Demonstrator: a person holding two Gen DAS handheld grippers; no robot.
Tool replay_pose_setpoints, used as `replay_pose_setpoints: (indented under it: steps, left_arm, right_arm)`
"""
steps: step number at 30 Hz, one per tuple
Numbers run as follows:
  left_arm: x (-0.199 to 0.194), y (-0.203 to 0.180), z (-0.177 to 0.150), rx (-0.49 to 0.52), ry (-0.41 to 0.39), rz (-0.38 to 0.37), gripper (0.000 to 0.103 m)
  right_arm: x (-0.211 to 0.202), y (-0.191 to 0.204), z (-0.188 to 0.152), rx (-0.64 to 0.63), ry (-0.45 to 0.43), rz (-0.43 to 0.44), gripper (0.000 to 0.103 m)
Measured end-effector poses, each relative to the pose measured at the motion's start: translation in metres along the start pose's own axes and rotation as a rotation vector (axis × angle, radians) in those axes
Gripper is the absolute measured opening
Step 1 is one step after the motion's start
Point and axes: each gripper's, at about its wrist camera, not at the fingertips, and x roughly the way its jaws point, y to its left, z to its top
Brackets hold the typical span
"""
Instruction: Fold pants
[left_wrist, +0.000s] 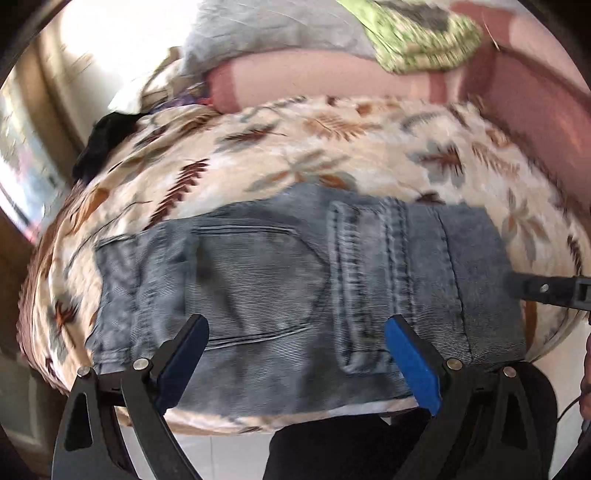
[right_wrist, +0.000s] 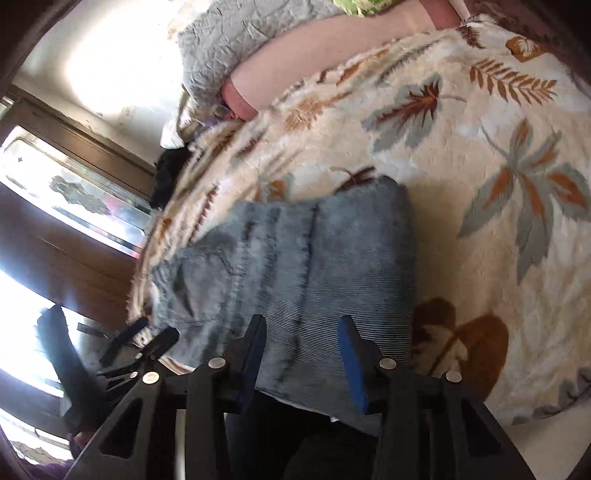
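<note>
Pants: a folded pair of grey-blue jeans (left_wrist: 295, 280) lies flat near the front edge of a bed, on a leaf-patterned blanket (left_wrist: 332, 147).
Long axis: in the left wrist view the bundle runs from 9 to 3 o'clock, its seams and a back pocket crossing that line; in the right wrist view the same jeans (right_wrist: 314, 277) run from about 7 towards 1 o'clock.
Surroundings: a pink bolster (left_wrist: 314, 81) lies at 12 o'clock beyond the blanket, with a grey pillow (left_wrist: 266, 29) and a green patterned cloth (left_wrist: 424, 40) behind it; a black garment (left_wrist: 103, 144) sits at 10 o'clock at the blanket's edge. Nothing lies on the jeans.
Left gripper (left_wrist: 295, 354): jaws spread wide, nothing between the pads; the jeans' near edge lies just ahead at 12 o'clock (contact cannot be told).
Right gripper (right_wrist: 303, 354): jaws partly apart and gripping nothing, over the jeans' near right corner; its tip shows at 3 o'clock in the left wrist view.
</note>
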Motion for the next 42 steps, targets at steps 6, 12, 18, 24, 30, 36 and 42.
replay_pose_setpoints:
  steps: [6,12,18,24,30,36,42]
  left_arm:
    - [0.059,-0.035,-0.011,0.109,0.102,0.094,0.097]
    - [0.048,-0.021,-0.004,0.06,0.123,0.08,0.097]
    - [0.021,-0.022,0.004,0.066,0.073,0.07,0.097]
    - [0.007,-0.027,-0.006,0.076,0.078,0.071,0.097]
    - [-0.018,-0.019,-0.028,0.011,0.043,0.055,0.097]
    - [-0.054,-0.005,-0.03,-0.063,-0.067,0.024,0.097]
    - [-0.103,0.019,-0.016,-0.157,-0.266,0.002,0.097]
  right_arm:
    - [0.03,-0.031,-0.004,0.096,0.098,0.008,0.042]
    - [0.003,-0.028,0.028,0.093,-0.009,0.037,0.043]
    - [0.029,-0.024,0.062,0.114,-0.022,0.01,0.048]
    - [0.05,-0.028,0.066,0.111,0.014,-0.031,0.051]
    - [-0.009,-0.01,0.031,0.083,-0.115,0.076,0.051]
    - [-0.059,0.015,-0.02,-0.021,-0.28,0.09,0.058]
    - [-0.103,0.044,-0.054,-0.177,-0.404,0.033,0.058]
